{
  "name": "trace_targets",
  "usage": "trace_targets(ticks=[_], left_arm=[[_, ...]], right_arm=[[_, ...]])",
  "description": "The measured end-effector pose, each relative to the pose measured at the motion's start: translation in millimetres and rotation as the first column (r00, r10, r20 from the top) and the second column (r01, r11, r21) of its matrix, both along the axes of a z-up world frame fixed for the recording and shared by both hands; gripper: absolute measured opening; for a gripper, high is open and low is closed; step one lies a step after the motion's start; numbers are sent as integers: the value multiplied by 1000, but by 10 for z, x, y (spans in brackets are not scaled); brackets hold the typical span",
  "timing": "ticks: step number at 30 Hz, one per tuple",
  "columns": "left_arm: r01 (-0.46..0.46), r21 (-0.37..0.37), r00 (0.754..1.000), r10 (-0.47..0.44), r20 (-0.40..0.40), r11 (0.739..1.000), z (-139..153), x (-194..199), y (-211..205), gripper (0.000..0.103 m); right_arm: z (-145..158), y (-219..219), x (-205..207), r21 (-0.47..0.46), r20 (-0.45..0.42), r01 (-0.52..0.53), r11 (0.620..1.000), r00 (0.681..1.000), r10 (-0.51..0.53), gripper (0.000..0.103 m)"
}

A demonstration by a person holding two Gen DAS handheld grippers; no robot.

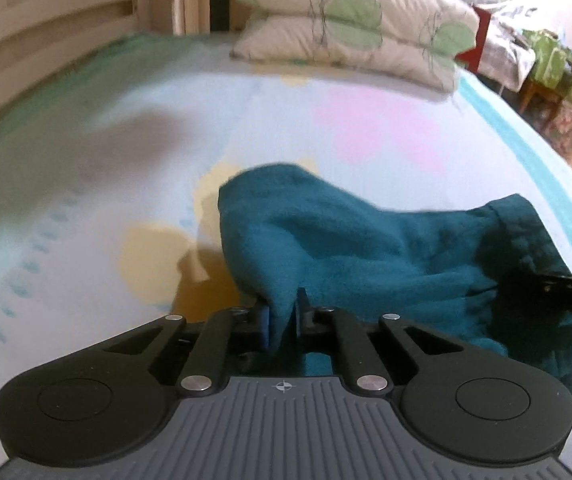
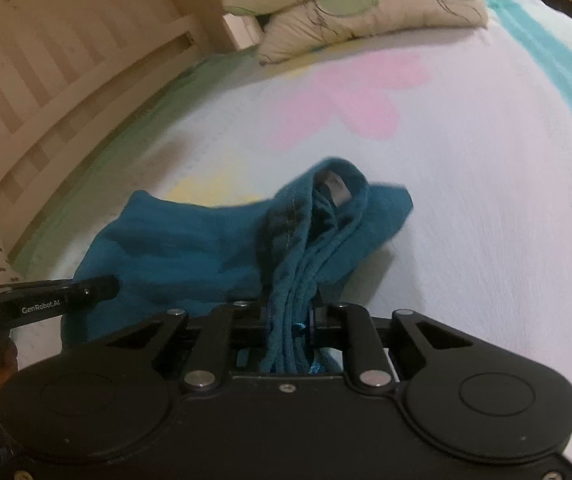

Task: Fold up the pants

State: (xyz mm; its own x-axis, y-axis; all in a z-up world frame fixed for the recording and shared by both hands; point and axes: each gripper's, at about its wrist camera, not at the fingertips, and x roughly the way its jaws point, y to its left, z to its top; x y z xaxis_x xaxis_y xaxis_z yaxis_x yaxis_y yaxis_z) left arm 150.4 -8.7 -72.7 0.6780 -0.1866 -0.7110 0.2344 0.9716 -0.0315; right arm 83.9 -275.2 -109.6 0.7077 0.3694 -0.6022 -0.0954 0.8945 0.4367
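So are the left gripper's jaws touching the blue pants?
Touching. The left wrist view shows the left gripper with its jaws pinching a fold of the teal pants between them.

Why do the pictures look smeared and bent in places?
Left wrist view: bedspread smeared at left, window glare top right, edges bowed by the lens. Right wrist view: sharper, though the headboard curves and the pants look slightly soft.

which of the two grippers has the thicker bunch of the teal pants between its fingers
The right gripper: several bunched layers of the teal pants run through it. The left gripper pinches only one thin fold.
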Motion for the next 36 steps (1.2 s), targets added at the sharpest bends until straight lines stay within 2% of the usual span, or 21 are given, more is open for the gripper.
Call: trace_targets(ticks=[3,6,9,11,12,13,14,15,16,19,23,26,29,31,34,36], left_arm=[[-21,31,999,19,46,999,169,79,97,10],[-84,20,993,83,82,996,327,195,328,10],[-135,20,988,133,78,991,362,356,591,10],[-150,17,989,150,12,988,247,483,739,13],[-161,10,986,161,-45,987,136,558,812,15],[-181,8,977,181,-114,983,-13,625,889,16],[-204,21,965,205,-166,979,-151,673,940,17],[-218,45,955,222,-198,975,-268,695,977,19],[-216,54,953,222,-207,975,-334,679,1006,19],[-238,87,954,250,-168,967,-325,517,1040,19],[-275,125,949,290,-123,953,-176,368,1007,18],[-285,98,952,294,-91,953,-52,257,918,18],[-271,65,957,276,-86,960,-34,141,876,18],[-273,62,954,278,-108,960,-110,89,839,18],[-278,58,942,284,-178,959,-326,34,805,18],[-286,53,945,291,-149,957,-377,-60,814,19]], right_arm=[[185,128,224,18,37,-48,999,998,47,24],[329,355,529,21,86,-100,995,991,98,24],[368,607,856,-2,110,-143,990,984,142,24],[234,702,1093,-1,75,-138,990,988,138,26],[134,722,1192,-2,38,-138,990,990,138,31],[18,750,1283,-22,-19,-132,991,991,131,33],[-110,786,1388,-61,-86,-119,991,990,113,40],[-216,801,1455,-103,-138,-102,989,987,87,46],[-272,787,1481,-115,-157,-94,989,985,76,47],[-238,624,1363,-58,-124,-58,997,991,51,53],[-17,515,1138,-98,-40,-1,995,999,-3,56],[150,525,977,-71,46,6,997,999,-3,57],[180,696,826,-87,78,-59,994,995,66,55],[125,856,783,-135,62,-100,986,992,109,54],[-110,1008,711,-193,-20,-136,972,991,135,49],[-283,1044,698,-226,-89,-145,963,988,128,48]])
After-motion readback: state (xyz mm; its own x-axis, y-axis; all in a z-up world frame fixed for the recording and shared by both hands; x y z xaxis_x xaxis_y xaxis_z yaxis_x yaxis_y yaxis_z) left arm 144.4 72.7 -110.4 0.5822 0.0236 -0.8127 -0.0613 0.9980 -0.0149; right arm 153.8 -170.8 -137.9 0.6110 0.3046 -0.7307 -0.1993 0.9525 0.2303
